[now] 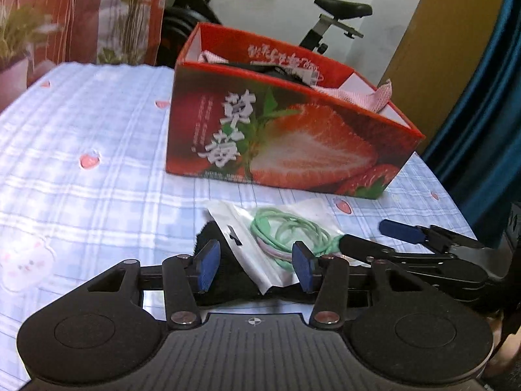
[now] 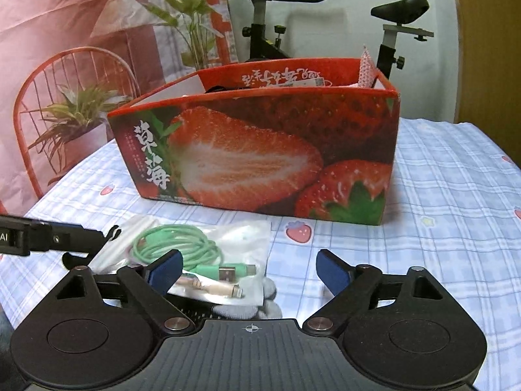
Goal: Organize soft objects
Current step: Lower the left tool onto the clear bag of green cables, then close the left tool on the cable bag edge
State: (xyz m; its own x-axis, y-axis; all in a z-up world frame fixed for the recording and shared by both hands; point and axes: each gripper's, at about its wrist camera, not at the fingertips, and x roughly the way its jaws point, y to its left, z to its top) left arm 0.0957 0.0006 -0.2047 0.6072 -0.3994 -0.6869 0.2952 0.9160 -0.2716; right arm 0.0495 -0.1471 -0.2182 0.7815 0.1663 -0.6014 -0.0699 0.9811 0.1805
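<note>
Checked blue bedding (image 1: 97, 130) with small strawberry prints covers the surface, and on it, just in front of both grippers, lies the bag (image 2: 208, 251): a clear flat pouch with a white hang-tab end, holding a coiled green cable (image 2: 176, 241) and a pale pink one with plugs showing. It rests partly over a dark fabric piece (image 1: 208, 231), and a grey glove (image 2: 270, 296) pokes out under its near edge.

The bag's long axis runs roughly across the left gripper's view, tab end toward its left pad. The left gripper (image 1: 255, 268) is the nearer one: its blue pads stand on either side of the bag's near corner, partly closed in but, as far as I can see, not yet pressing on it. The right gripper (image 2: 249, 270) has its jaws spread wide, with the bag's plug end just inside its left pad and nothing gripped; most of the gap lies over bare bedding to the right of the bag.

Beyond the bag, near but apart from it, stands the open strawberry box (image 2: 254, 153), already holding pink cloth and dark items. I judge the bag goes there next, lifted forward and over the near wall.

An exercise bike (image 2: 270, 26) stands behind.
</note>
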